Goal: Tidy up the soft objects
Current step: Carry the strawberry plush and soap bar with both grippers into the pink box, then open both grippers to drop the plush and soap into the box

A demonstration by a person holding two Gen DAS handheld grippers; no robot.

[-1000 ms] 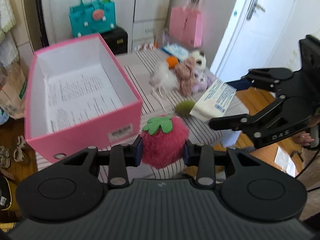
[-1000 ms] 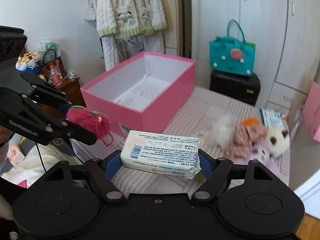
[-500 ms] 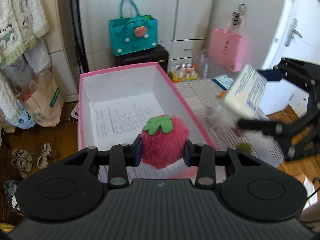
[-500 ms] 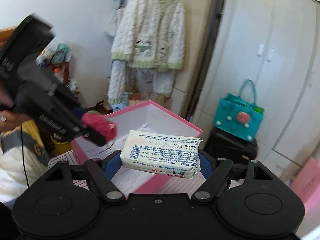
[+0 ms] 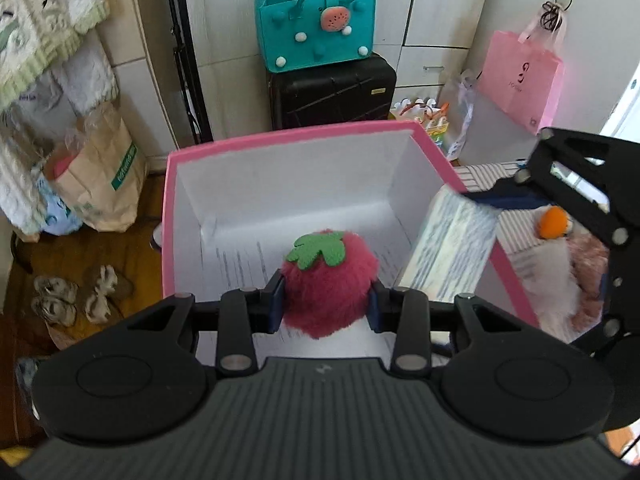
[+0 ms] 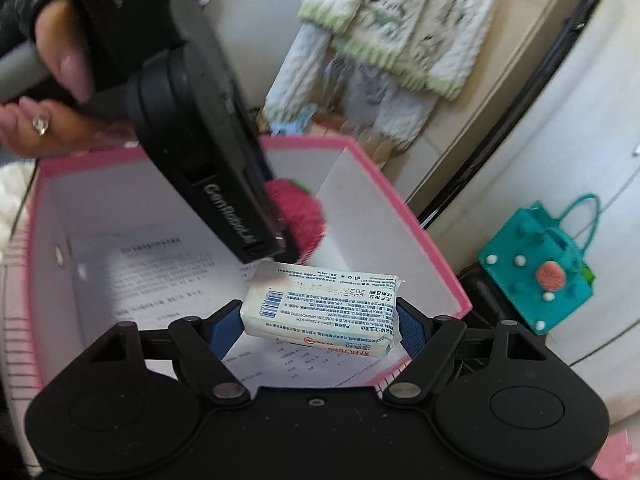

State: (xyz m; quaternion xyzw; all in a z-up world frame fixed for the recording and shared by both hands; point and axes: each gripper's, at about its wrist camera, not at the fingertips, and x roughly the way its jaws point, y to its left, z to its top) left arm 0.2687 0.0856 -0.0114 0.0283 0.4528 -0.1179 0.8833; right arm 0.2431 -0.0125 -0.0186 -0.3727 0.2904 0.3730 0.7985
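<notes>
Overhead, left tongs [image 5: 326,306] pinching plush strawberry [image 5: 329,283]; right tongs [image 6: 320,322] pinching tissue pack [image 6: 322,310]; pink box [image 5: 280,142] beneath.

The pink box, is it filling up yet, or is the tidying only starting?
Only starting: the pink box holds just a printed sheet. In hand above it: a strawberry plush in the left tool, a tissue pack in the right tool. Other plush toys wait outside.

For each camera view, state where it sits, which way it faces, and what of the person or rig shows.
Left wrist: sits on the left gripper, facing down into the open pink cardboard box; jaws clamp a fuzzy red strawberry plush; right gripper at right.
Right wrist: sits on the right gripper clamping a white tissue pack; a hand shows.
Shared: box, plush, pack, teal felt bag.
</notes>
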